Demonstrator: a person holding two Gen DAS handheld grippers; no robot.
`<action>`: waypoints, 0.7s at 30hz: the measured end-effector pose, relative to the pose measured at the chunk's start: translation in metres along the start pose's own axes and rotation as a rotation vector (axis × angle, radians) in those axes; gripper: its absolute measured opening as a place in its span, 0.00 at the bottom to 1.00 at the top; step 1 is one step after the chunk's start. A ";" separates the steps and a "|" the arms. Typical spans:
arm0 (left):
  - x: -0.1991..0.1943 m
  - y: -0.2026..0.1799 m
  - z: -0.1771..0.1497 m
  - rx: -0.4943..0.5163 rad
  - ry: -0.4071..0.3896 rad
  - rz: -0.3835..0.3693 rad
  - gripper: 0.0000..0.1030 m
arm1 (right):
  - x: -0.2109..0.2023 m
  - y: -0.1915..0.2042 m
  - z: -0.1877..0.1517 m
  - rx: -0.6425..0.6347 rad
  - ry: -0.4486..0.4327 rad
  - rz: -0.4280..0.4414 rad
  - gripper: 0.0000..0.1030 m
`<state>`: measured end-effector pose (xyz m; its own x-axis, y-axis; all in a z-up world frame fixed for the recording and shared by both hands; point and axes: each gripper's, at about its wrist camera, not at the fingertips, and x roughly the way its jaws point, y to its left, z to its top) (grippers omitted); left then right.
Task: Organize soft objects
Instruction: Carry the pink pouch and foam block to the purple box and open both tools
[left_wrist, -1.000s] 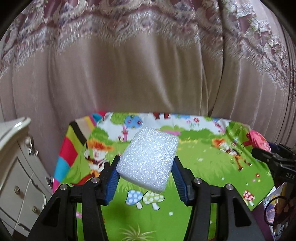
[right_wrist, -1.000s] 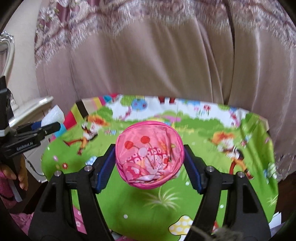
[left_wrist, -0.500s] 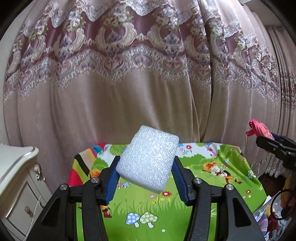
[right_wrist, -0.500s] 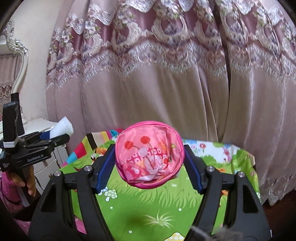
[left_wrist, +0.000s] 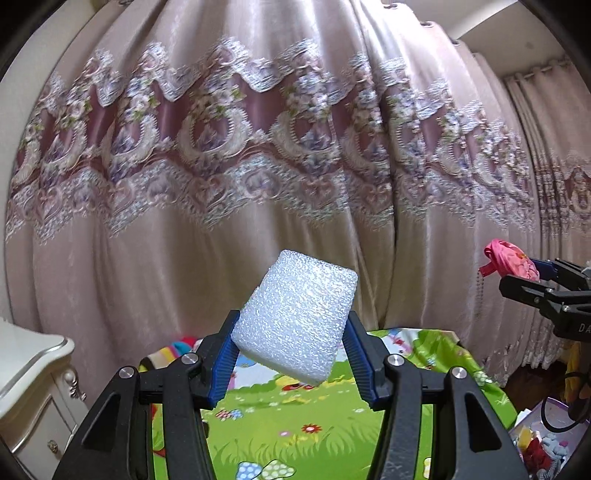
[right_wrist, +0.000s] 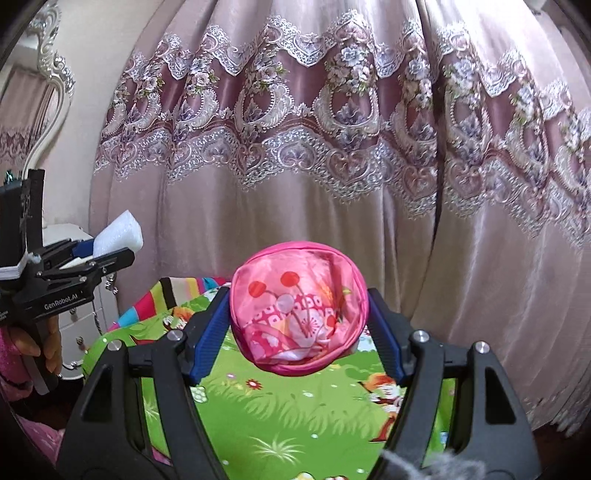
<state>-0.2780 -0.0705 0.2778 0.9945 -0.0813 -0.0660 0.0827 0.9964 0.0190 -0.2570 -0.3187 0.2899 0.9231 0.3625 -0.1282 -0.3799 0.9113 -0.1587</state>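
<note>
Broadly, a pleated pink curtain (left_wrist: 184, 258) with an embroidered band was seen filling both views, with a cartoon-print green mat (left_wrist: 295, 424) spread below it. A white dresser (left_wrist: 33, 387) was seen at the left edge. The left gripper (left_wrist: 291, 354) was seen clenched on a white foam block (left_wrist: 295, 317), tilted and held up in the air above the mat. The right gripper (right_wrist: 299, 332) was seen clamped on a round pink fabric pouch (right_wrist: 299, 310), likewise held clear of the mat.

Progress was judged as mid-way at best: both soft items were picked up, neither was set down, and no bin or destination was seen.

Only in the left wrist view were the pouch's dangling bead chain (left_wrist: 480, 291) and clutter at the lower right shown. Only in the right wrist view were an ornate mirror frame (right_wrist: 51, 74) and the person's hand (right_wrist: 44, 347) on the left tool's handle shown.
</note>
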 end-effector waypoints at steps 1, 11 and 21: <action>0.000 -0.005 0.001 0.007 -0.003 -0.016 0.54 | -0.003 -0.001 -0.001 -0.004 0.003 -0.008 0.72; 0.016 -0.072 -0.007 0.072 0.065 -0.249 0.54 | -0.045 -0.045 -0.038 0.000 0.125 -0.144 0.72; 0.019 -0.176 -0.023 0.173 0.193 -0.570 0.54 | -0.103 -0.121 -0.096 0.059 0.305 -0.344 0.72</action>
<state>-0.2751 -0.2466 0.2504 0.7627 -0.5770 -0.2922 0.6222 0.7780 0.0875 -0.3123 -0.4848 0.2281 0.9322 -0.0292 -0.3608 -0.0420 0.9813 -0.1879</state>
